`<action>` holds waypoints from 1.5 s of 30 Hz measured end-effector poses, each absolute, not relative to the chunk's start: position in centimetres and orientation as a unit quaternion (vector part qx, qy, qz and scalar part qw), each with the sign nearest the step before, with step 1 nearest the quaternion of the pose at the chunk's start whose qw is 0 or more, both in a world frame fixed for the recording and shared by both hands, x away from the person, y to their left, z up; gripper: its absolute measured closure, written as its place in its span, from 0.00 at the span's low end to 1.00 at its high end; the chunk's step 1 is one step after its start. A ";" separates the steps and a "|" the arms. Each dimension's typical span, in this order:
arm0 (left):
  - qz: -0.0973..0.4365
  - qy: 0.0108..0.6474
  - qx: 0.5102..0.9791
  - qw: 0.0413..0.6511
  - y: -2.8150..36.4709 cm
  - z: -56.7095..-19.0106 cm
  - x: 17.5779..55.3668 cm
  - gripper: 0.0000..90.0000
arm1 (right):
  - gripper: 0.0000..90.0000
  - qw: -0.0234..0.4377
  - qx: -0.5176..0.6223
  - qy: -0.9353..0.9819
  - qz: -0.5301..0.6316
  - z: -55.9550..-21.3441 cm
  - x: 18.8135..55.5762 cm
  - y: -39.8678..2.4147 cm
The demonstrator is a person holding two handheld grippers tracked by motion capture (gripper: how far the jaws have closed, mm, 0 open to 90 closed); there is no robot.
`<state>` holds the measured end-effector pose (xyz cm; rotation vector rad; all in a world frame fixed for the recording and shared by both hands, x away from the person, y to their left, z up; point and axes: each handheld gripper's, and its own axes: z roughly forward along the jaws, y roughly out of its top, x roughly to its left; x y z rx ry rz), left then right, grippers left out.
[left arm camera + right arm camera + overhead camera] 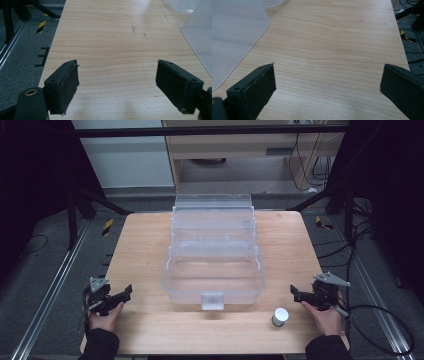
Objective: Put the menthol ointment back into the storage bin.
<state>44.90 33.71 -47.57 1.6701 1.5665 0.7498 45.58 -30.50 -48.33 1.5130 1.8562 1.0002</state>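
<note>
One clear plastic box (213,265), lid open. One small white-capped jar (279,317). One wooden table (145,245); two grippers.

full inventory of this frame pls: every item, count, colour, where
table: 1, light wood, centre of the high view.
storage box: 1, clear plastic, lid open, middle of the table; latch tab on its near wall.
small jar: 1, white cap over a darker body, upright on the table near the front edge, right of the box, apart from it.
floor: grey, around the table, with metal rails and yellow-black tape marks.
cables: several, black, on the floor at right.
left hand-held gripper: 1, black, open, held at the table's front left corner.
right hand-held gripper: 1, black, open, held at the front right, beside the jar without touching it.
</note>
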 end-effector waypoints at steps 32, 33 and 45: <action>0.291 0.601 0.667 0.330 33.3 -48.3 45.3 0.31 | 0.27 0.226 0.440 0.789 0.365 -41.2 45.8 -28.9; 0.291 0.601 0.667 0.330 33.3 -48.3 45.3 0.31 | 0.27 0.222 0.434 0.794 0.363 -40.9 45.8 -28.8; 0.291 0.600 0.670 0.326 33.2 -48.4 45.3 0.30 | 0.23 0.181 0.379 0.847 0.325 -38.0 45.7 -27.0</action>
